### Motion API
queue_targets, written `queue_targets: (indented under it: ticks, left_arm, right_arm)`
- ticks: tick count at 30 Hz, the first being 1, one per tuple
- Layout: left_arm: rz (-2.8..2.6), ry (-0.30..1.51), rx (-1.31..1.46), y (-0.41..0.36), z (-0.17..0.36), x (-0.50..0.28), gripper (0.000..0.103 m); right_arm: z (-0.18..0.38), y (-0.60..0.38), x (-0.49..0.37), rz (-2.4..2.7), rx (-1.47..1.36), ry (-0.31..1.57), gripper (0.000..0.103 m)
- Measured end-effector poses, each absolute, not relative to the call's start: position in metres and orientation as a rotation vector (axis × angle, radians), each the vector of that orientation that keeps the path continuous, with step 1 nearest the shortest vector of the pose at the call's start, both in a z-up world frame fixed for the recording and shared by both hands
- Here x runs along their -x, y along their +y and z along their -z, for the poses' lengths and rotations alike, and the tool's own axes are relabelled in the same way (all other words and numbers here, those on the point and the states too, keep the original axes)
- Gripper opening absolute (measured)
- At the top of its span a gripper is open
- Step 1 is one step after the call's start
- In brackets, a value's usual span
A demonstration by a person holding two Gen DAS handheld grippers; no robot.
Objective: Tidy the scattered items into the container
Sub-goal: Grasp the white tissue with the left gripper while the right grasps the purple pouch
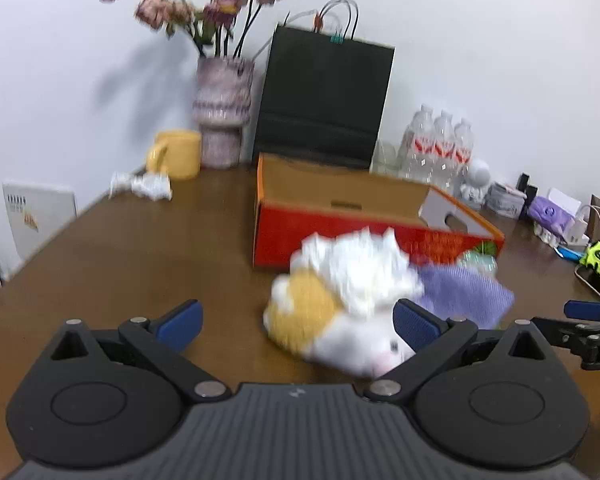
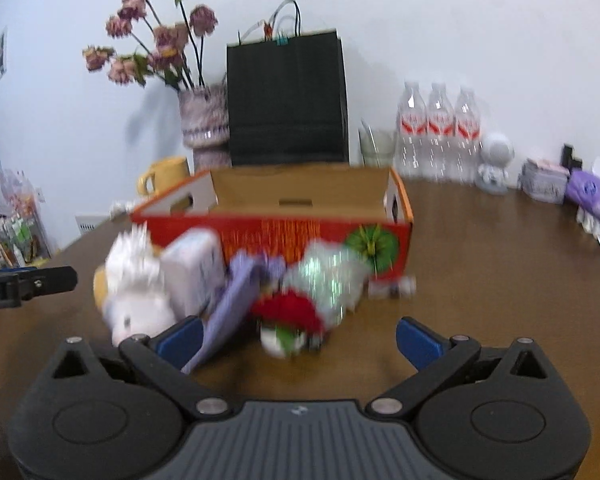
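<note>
The open cardboard box [image 2: 284,236] is the landmark: red outside with an orange rim, plain tan inside, and a green starburst print [image 2: 374,245] at one end of its front wall. In front of it lie a white plush toy with a mustard-yellow patch [image 1: 308,316], a lilac ribbed cloth [image 1: 466,294], a silvery-green glittery bundle [image 2: 332,276] and a red-and-white piece (too blurred to name) [image 2: 290,314]. Behind the box stand a black paper bag [image 2: 286,104], a mottled pink-and-white vase [image 1: 222,110] and a yellow mug [image 1: 178,154]. The worktop [image 1: 140,248] is dark brown. The fingers [image 2: 180,338] carry blue pads on black arms.
</note>
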State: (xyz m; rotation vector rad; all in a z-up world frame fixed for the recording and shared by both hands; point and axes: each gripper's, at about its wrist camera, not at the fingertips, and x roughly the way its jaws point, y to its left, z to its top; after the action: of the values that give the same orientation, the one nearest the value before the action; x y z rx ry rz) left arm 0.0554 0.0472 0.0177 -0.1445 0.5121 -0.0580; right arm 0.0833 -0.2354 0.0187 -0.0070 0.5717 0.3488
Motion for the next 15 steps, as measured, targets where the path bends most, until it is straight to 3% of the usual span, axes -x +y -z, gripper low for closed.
queue_targets:
  ticks: [15]
  left_arm:
    - [0.114, 0.501, 0.091, 0.024, -0.026, -0.074, 0.103]
  right_arm:
    - [-0.03, -0.207, -0.083, -0.382, 0.062, 0.522, 0.101]
